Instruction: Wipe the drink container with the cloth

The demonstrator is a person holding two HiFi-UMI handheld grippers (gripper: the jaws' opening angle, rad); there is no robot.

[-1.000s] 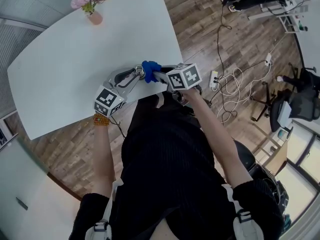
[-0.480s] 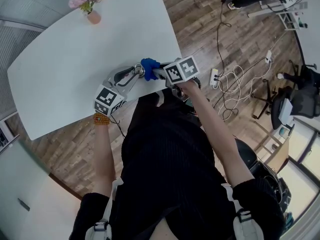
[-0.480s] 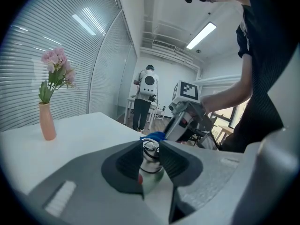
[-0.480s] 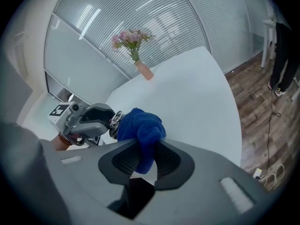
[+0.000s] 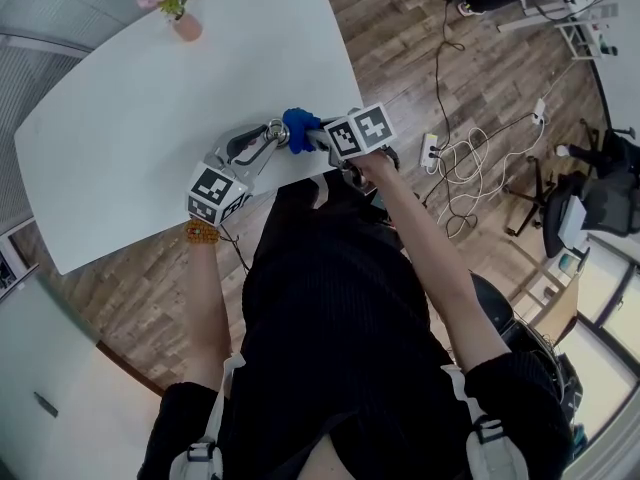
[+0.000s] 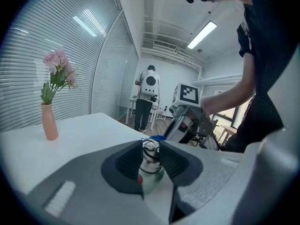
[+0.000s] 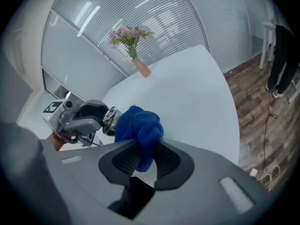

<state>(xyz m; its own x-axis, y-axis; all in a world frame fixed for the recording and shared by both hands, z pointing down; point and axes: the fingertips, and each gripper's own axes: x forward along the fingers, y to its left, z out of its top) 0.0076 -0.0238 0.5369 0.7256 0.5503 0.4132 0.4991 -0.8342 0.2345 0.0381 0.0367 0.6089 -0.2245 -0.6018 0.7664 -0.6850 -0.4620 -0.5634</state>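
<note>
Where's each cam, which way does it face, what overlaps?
Head view: on the person's head, steeply down at the white table; torso, arms, left gripper, right gripper show.
Left gripper view: rides the left gripper, looks along jaws clamping the drink container; right gripper and arm beyond.
Right gripper view: rides the right gripper, along jaws just closing tighter on the blue cloth; left gripper beyond.
All share the flower vase.

From your head, the head view drops steeply onto the table [image 5: 150, 138] edge, your torso and the floor [image 5: 390, 28], from well back. The left gripper view sits low and close behind its jaws, almost level across the table, with the vase [image 6: 48, 121] at its left. The right gripper view tilts downward, crossing from the other side. All three share the bottle [image 6: 151, 172], cloth [image 7: 138, 125], vase and table.
</note>
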